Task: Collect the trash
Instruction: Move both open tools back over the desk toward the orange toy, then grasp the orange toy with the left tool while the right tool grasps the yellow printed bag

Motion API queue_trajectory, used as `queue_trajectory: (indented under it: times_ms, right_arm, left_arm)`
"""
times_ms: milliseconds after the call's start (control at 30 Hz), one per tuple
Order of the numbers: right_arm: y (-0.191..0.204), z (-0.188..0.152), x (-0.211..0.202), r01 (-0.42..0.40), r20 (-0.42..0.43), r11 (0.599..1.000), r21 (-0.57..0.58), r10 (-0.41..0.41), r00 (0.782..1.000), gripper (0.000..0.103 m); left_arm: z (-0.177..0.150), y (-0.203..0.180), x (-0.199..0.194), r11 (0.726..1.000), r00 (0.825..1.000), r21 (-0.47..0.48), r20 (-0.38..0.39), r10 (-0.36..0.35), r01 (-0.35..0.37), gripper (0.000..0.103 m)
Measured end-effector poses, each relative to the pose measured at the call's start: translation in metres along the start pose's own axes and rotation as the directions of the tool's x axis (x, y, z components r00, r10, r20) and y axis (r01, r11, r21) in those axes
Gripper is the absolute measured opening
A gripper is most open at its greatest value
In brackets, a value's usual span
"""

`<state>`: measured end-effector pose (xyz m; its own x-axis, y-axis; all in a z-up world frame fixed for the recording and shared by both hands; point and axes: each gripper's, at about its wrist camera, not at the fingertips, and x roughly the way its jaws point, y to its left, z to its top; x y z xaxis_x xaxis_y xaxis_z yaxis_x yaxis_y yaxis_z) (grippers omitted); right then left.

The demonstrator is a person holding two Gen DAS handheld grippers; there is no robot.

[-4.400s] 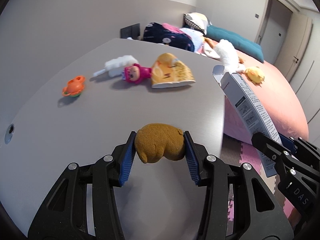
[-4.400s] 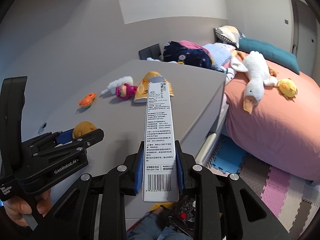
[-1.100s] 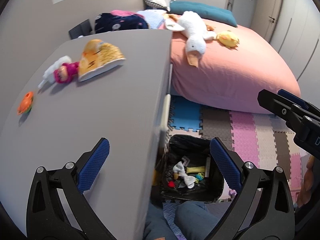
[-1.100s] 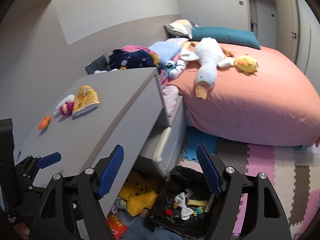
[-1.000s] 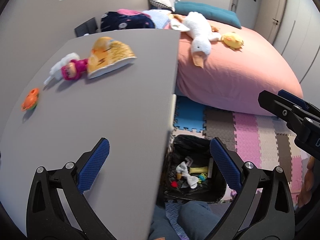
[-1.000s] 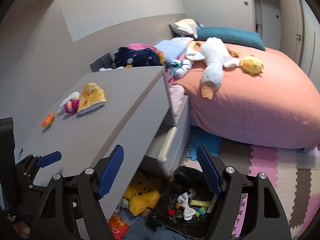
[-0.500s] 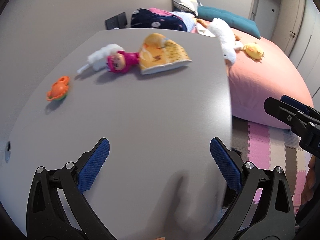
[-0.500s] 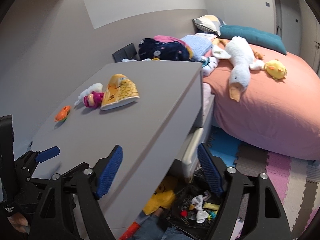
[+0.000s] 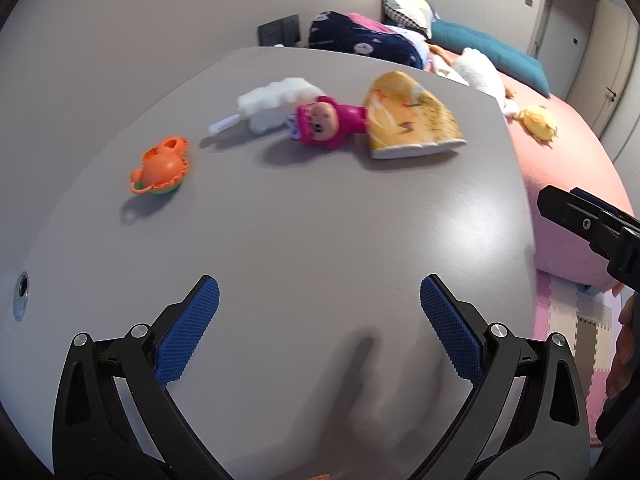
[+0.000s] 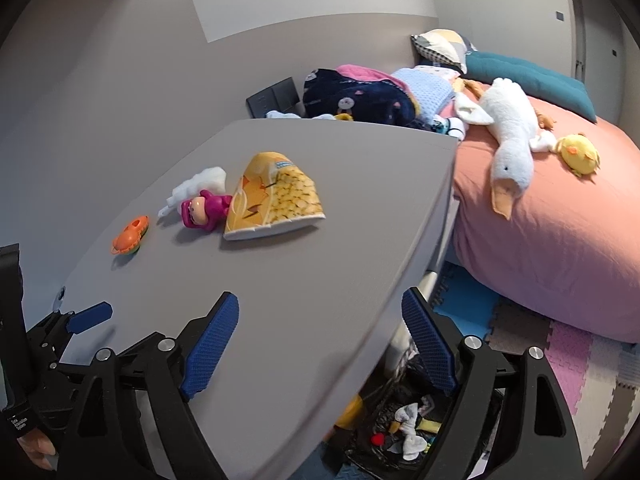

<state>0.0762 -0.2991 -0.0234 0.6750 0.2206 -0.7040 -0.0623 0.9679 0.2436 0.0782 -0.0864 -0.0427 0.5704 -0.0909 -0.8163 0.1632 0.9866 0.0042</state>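
We hold both tongs over the grey table [image 9: 320, 220]. The left tongs [image 9: 319, 308] stand wide apart with nothing between the blue pads [image 9: 188, 332]; only the bare table top shows in the gap. The right tongs [image 10: 320, 340] are apart too, their jaws are opening at this moment, and nothing is between them. They hang over the near edge of the table, and in the left wrist view we see them at the right border.

On the far part of the table lie four things in a row. The orange plastic toy [image 9: 162, 166] is at the left, well apart from the others. Next comes the white crumpled tissue [image 9: 272, 102], and the pink doll figure [image 9: 326, 122] lies just beside it. The yellow snack bag [image 9: 408, 124] touches the doll's right side; it carries a small blue label and printing, but we cannot read the words.

Below the table edge, on the floor, stands a black trash bag [image 10: 404, 432], open, with white, red and yellow pieces inside. Beside it lie coloured foam mats [image 10: 572, 360]. A bed with a pink cover [image 10: 560, 248] carries a white plush goose [image 10: 508, 136] and a yellow plush chick [image 10: 580, 152].

On the body of the left tongs, seen from the right wrist, there is white lettering, too small to read.
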Motion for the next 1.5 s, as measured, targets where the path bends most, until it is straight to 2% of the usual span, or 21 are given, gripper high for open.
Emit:
queue_trajectory:
  times_ms: [333,733,900,1267,1500]
  right_arm:
    - [0.022,0.026,0.030,-0.027,0.000,1.000,-0.013,0.027,1.000,0.089]
    - [0.040,0.059,0.067,-0.003,-0.014,1.000,-0.025,0.003,1.000,0.089]
    - [0.051,0.068,0.081,0.015,-0.023,0.998,-0.068,-0.017,1.000,0.089]
    - [0.059,0.081,0.119,0.107,-0.053,0.989,-0.103,-0.113,0.992,0.089]
    - [0.065,0.084,0.136,0.126,-0.069,0.983,-0.132,-0.136,0.988,0.095]
  left_arm:
    - [0.014,0.044,0.018,0.995,0.999,-0.086,0.001,0.047,-0.046,0.097]
    - [0.034,0.075,0.033,0.988,0.998,-0.136,0.004,0.069,-0.068,0.097]
    - [0.043,0.085,0.039,0.985,0.997,-0.152,0.014,0.082,-0.079,0.097]
    - [0.061,0.102,0.058,0.984,0.996,-0.156,0.012,0.093,-0.090,0.097]
    - [0.071,0.110,0.068,0.985,0.996,-0.143,0.008,0.094,-0.092,0.097]
